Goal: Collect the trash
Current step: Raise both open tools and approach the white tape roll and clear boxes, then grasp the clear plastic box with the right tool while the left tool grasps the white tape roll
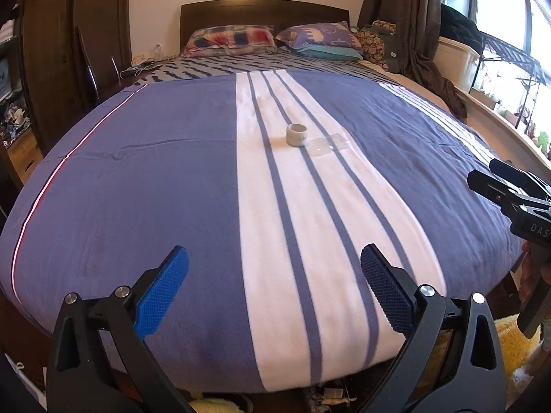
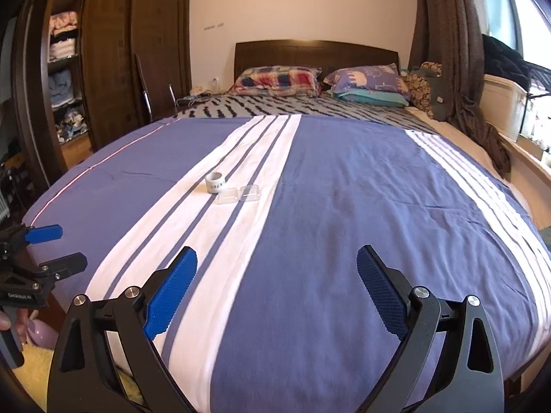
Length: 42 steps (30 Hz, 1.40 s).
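Note:
A small white paper cup stands on the white stripe in the middle of the bed. Right beside it lies a clear plastic blister shell. My left gripper hovers over the foot of the bed, open with nothing between its blue pads, well short of both items. My right gripper is also open and empty over the blue part of the blanket, to the right of the items. Each gripper shows at the edge of the other's view, the right gripper and the left gripper.
The blue and white striped blanket covers the bed. Pillows lie by the dark headboard. A wardrobe with shelves stands left. A curtain and a rack by the window are right.

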Each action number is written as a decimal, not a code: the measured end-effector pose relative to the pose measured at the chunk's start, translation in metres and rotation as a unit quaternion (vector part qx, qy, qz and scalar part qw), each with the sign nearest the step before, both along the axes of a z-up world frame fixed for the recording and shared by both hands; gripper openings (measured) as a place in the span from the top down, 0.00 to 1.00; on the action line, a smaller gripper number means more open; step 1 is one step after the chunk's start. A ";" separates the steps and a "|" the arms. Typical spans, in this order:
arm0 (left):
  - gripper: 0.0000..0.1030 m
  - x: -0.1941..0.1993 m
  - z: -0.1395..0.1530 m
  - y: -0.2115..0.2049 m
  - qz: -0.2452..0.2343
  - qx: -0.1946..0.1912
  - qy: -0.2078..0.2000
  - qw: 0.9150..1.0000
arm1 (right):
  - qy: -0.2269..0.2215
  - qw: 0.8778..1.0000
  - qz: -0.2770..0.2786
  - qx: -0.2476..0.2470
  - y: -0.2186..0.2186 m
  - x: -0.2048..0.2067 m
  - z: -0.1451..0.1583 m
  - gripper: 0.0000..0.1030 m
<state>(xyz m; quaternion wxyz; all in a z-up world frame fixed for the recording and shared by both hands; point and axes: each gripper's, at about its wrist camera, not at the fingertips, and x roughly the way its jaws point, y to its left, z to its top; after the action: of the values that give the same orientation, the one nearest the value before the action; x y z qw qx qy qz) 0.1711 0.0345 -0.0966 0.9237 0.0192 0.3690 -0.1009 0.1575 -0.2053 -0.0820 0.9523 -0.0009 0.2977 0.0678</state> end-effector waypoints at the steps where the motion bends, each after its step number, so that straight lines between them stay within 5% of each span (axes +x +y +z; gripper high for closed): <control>1: 0.08 0.007 -0.002 0.000 0.000 0.000 0.003 1.000 | 0.006 1.000 0.001 -0.001 0.002 0.008 -0.002 0.08; 14: 0.08 0.079 -0.022 0.003 -0.008 0.005 0.019 1.000 | 0.116 0.993 0.031 -0.022 0.059 0.141 -0.049 0.08; 25: 0.08 0.116 -0.028 0.013 -0.002 0.009 0.026 1.000 | 0.181 0.982 0.045 -0.022 0.086 0.198 -0.074 0.10; 30: 0.08 0.128 -0.030 0.006 -0.011 0.013 0.032 0.999 | 0.182 0.982 0.047 -0.023 0.086 0.205 -0.075 0.14; 32: 0.08 0.130 -0.030 0.002 -0.015 0.014 0.033 0.999 | 0.177 0.983 0.045 -0.030 0.084 0.206 -0.073 0.25; 42: 0.09 0.169 -0.037 -0.033 -0.031 0.022 0.035 0.999 | 0.139 0.990 0.010 -0.026 0.038 0.207 -0.050 0.26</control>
<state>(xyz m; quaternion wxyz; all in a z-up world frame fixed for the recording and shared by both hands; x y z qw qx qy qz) 0.3399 0.0012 -0.1338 0.9061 0.0472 0.4023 -0.1221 0.3646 -0.1671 -0.1319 0.9007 -0.0194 0.4284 0.0691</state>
